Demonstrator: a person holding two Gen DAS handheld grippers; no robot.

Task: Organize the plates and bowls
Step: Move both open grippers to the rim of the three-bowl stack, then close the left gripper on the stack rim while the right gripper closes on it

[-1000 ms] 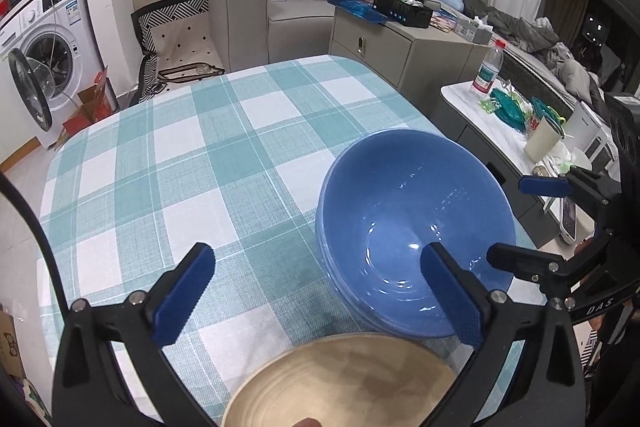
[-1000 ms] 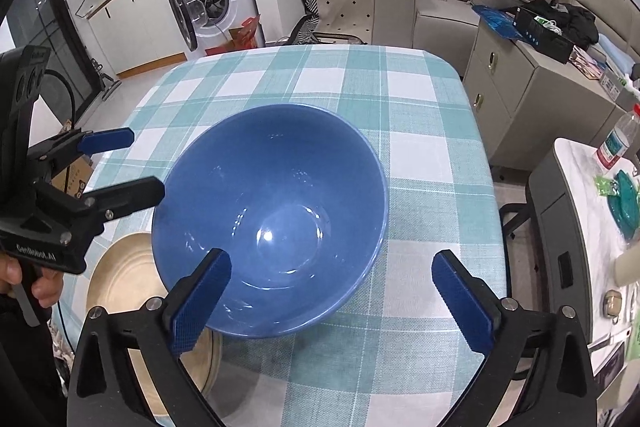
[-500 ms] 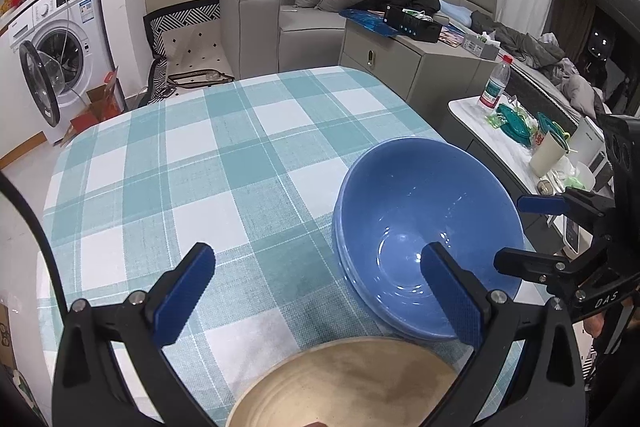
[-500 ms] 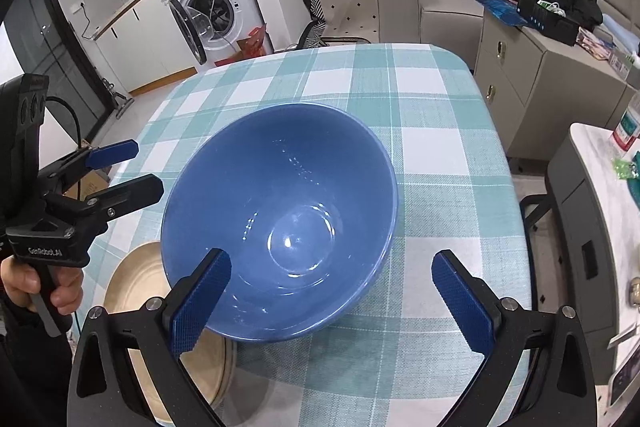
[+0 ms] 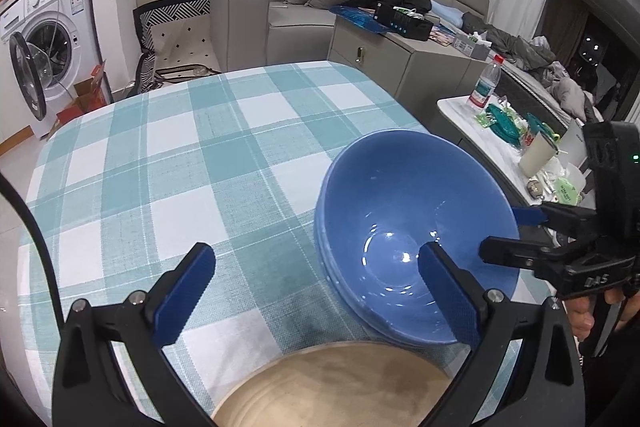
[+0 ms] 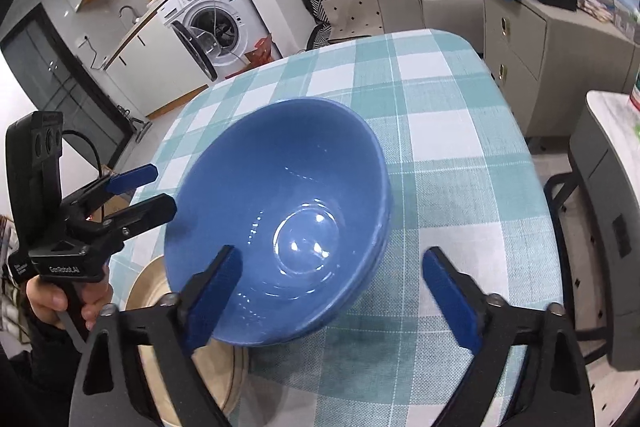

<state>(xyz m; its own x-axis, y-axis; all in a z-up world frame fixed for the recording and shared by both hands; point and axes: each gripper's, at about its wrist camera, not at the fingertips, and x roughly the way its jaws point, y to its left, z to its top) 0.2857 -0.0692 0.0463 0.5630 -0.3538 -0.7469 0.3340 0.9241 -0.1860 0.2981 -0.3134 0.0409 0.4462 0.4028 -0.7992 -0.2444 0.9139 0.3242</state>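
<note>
A stack of blue bowls (image 5: 404,227) sits on the teal checked tablecloth (image 5: 180,163); it fills the middle of the right wrist view (image 6: 280,211). A beige plate (image 5: 336,387) lies near the table's front edge, beside the bowls, and shows at lower left in the right wrist view (image 6: 148,291). My left gripper (image 5: 316,295) is open and empty, above the plate's far rim. My right gripper (image 6: 332,295) is open and empty, at the bowls' near rim; it also shows in the left wrist view (image 5: 516,231).
A grey sofa (image 5: 280,15) and a low cabinet (image 5: 400,59) stand beyond the table. A side table (image 5: 504,143) with a bottle and clutter is to the right. A washing machine (image 5: 44,39) with its door open stands at the left.
Both grippers have drawn back and lifted a little from the bowls. The right gripper has shifted right, so its left finger now lies over the bowls' rim. Bowls and plate have not moved.
</note>
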